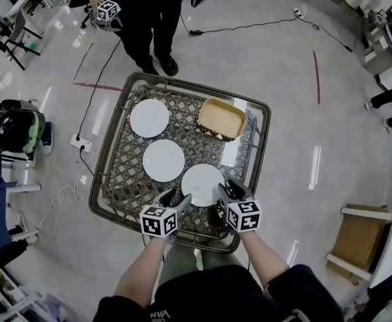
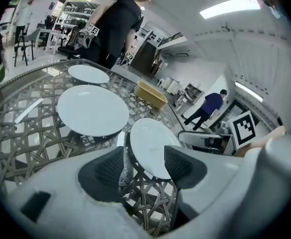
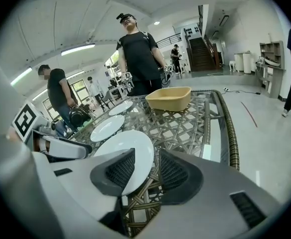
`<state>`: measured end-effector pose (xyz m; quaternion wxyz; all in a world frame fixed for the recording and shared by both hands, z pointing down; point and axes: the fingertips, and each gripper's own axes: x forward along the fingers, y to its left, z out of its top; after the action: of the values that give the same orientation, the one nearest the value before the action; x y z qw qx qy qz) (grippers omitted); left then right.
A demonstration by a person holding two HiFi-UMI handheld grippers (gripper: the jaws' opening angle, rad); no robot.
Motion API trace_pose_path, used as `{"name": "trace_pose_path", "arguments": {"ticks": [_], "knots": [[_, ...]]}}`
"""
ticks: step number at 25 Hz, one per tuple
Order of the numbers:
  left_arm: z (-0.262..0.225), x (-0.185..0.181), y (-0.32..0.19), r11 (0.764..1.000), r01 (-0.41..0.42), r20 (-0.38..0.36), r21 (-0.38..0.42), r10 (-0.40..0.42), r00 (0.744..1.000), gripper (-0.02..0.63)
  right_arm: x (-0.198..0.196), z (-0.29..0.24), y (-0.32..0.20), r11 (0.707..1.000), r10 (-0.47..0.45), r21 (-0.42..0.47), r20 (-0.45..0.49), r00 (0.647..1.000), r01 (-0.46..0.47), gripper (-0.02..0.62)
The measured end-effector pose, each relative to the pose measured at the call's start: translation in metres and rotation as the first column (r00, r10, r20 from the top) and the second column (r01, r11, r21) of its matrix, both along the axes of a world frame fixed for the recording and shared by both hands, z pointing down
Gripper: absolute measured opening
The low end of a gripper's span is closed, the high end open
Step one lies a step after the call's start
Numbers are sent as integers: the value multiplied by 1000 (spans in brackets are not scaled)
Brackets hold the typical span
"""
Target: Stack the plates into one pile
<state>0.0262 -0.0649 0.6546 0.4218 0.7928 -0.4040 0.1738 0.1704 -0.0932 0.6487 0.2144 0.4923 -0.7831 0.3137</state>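
Three white plates lie flat and apart on the glass-topped wicker table [image 1: 112, 154]: a far plate [image 1: 149, 117], a middle plate [image 1: 163, 160] and a near plate [image 1: 202, 183]. My left gripper [image 1: 176, 199] sits low at the near plate's left rim and my right gripper [image 1: 225, 191] at its right rim. In the left gripper view the near plate [image 2: 147, 141] lies ahead between the spread jaws of the left gripper [image 2: 143, 166]. In the right gripper view the rim of the near plate [image 3: 133, 148] reaches between the jaws of the right gripper [image 3: 146, 171], and I see no pad pressing on it.
A tan rectangular basket [image 1: 221, 118] stands at the table's far right, with a white strip [image 1: 230, 151] on the glass beside it. A person in black [image 1: 149, 19] stands at the far edge holding another gripper [image 1: 107, 12]. A power strip [image 1: 81, 143] and cables lie on the floor at the left.
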Motion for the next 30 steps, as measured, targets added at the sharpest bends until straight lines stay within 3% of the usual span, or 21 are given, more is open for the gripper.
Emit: {"name": "trace_pose_path", "arguments": {"ticks": [4,8,14,16,22,30], "knots": [[10,5,1,998,13,-17,-63,-14,1000,250,-5,11,1,999,-14,-35,4,1000,14,147],[14,10,-1,997,16,-21,-77,-17,1000,249,-10,16,4,997,-47,-54,-16,999,46,117],[16,7,-1,995,-9,-32,-100,6,999,141,-3,18,3,995,57,-81,-11,998,-58,66],[14,6,1,995,-38,-33,-95,35,999,97,1,15,5,993,84,-82,-7,996,-84,63],[-5,5,2,996,-66,-74,-58,62,995,83,4,-5,10,988,145,-50,14,989,-144,57],[-27,-41,-15,1000,-14,-38,-16,13,999,79,-41,-29,-9,994,107,-1,56,993,-107,55]]}}
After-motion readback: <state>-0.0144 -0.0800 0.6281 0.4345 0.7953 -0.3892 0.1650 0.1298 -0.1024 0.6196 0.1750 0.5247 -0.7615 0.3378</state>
